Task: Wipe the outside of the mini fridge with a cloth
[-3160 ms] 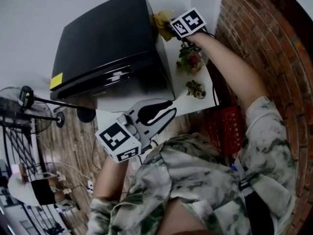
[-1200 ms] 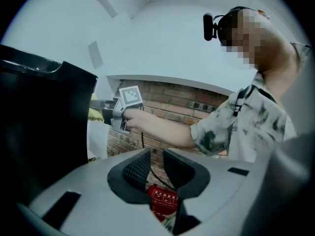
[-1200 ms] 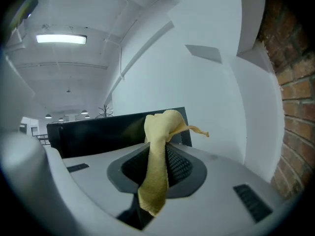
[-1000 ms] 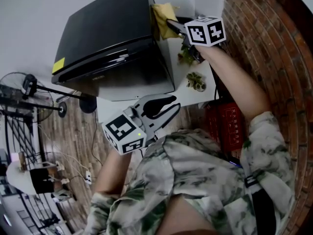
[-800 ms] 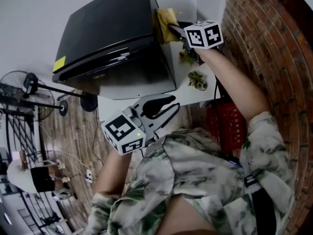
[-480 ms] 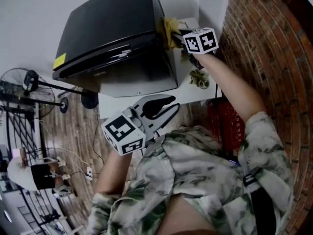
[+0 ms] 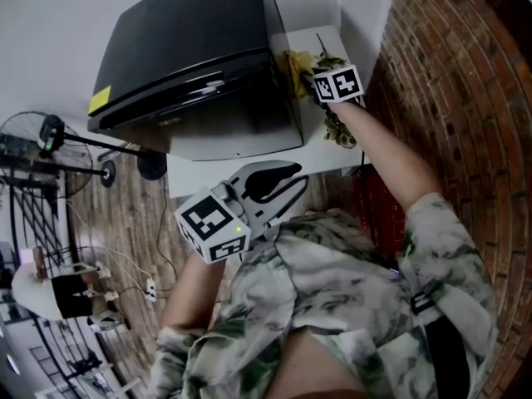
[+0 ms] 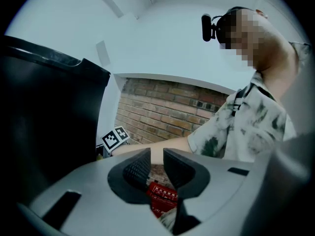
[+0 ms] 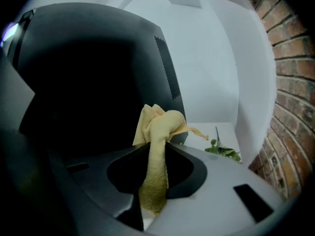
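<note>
**Side-wall wipe on mini fridge, low on the right side, judged under way.**

Holds yellow cloth clamped between the closed jaws of right gripper, bunched end at the fridge's right side wall, low down, close above white surface. Holds left gripper idle before the fridge front, jaws slightly apart, nothing between. Watch for 3 likely faults: knocking the plant sprigs just beside the cloth through too wide a sweep; dropping the cloth through a thin, narrow pinch; leaving the wall partly unwiped through contact by the bunched tip only.
</note>
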### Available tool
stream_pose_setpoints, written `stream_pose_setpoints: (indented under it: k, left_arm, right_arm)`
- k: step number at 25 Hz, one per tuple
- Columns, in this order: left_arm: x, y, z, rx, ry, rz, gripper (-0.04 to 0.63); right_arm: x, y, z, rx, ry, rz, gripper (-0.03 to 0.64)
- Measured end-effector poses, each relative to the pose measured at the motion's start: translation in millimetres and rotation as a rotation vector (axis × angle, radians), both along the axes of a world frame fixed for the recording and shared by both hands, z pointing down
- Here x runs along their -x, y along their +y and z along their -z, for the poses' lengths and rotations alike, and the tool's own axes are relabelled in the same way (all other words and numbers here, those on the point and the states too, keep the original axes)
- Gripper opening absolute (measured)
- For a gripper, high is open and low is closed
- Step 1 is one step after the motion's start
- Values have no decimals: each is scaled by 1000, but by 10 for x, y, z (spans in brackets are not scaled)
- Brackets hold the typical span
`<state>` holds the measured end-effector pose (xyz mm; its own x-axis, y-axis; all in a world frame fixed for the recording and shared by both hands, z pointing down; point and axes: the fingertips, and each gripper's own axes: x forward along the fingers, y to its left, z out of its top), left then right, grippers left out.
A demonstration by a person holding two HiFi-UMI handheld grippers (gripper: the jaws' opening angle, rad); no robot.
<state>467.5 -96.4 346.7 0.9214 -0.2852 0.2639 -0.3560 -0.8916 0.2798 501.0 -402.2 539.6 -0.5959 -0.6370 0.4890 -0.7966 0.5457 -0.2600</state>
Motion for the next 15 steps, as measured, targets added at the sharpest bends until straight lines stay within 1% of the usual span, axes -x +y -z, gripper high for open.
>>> stream_pose_setpoints:
  k: [4,7,11,15]
  left_arm:
    - [43,-37,-4,-5,-3,7,80]
    - [92,-88,31,-13,0,14,80]
    - [127,-145,38,-18,7,16,80]
    - [125,-189,41,-17,10,10,80]
  right_arm:
    - [-51,41,-282,48,27,-12,87]
    - [-94,66,-273,52,17,-20,87]
    - [-193,90,-12,19,-12,-33,87]
    - [-280,144,458,-38,-59,-33,87]
